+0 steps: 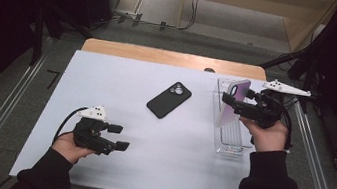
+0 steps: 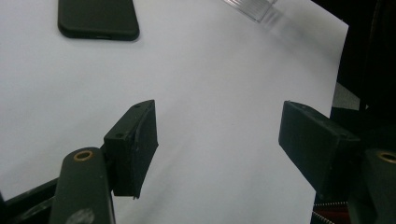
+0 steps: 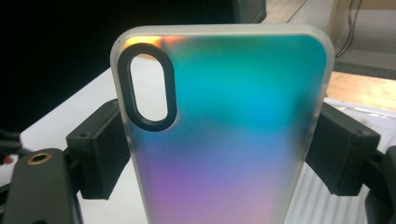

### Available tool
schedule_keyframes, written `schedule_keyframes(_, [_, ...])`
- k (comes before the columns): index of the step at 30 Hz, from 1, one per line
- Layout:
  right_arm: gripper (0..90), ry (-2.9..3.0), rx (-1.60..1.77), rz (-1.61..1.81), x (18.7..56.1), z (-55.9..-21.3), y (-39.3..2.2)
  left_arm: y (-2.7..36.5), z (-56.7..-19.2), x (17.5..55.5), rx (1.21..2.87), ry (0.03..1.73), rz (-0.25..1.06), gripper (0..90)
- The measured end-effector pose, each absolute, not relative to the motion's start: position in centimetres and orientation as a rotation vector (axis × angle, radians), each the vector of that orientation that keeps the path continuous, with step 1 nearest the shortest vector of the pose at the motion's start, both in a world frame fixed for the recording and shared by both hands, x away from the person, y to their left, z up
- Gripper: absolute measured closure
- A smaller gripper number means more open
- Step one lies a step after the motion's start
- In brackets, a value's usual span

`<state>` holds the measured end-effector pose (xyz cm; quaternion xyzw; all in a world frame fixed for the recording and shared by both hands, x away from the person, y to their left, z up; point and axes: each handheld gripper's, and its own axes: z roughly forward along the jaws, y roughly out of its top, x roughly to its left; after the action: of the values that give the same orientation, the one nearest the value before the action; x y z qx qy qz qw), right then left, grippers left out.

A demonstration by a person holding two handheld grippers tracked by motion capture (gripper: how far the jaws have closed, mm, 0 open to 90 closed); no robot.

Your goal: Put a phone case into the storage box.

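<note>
My right gripper (image 1: 232,103) is shut on a phone case (image 1: 226,117) with a shifting teal-to-purple sheen, held upright over the clear plastic tray (image 1: 229,146) at the table's right side. In the right gripper view both jaws press on the long edges of the case (image 3: 229,116), whose oval camera cut-out is at the upper left. A black phone (image 1: 169,99) lies camera side up in the middle of the table. Near the front left, my left gripper (image 1: 119,137) hovers low over the white tabletop, open, with nothing between its jaws (image 2: 219,135).
The white tabletop (image 1: 122,82) has a wooden strip along its far edge. The black phone (image 2: 98,18) and a corner of the clear tray (image 2: 247,7) lie ahead of the left gripper. Metal rails run along both sides of the table, with dark equipment beyond.
</note>
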<state>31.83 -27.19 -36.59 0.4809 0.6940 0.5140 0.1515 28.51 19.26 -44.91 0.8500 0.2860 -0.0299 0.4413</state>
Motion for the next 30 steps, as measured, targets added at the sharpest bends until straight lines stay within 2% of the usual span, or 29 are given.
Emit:
schedule_keyframes(21, [14.6,1.802,1.488,1.3,37.7,-36.4,-28.0,19.3,-45.2,29.0,2.103,0.754,-0.11,28.8])
schedule_keyframes(30, [14.6,1.743,1.526,1.242,40.5,-37.7,-27.7,19.1,-45.1,28.9,2.102,0.741,-0.115,28.8])
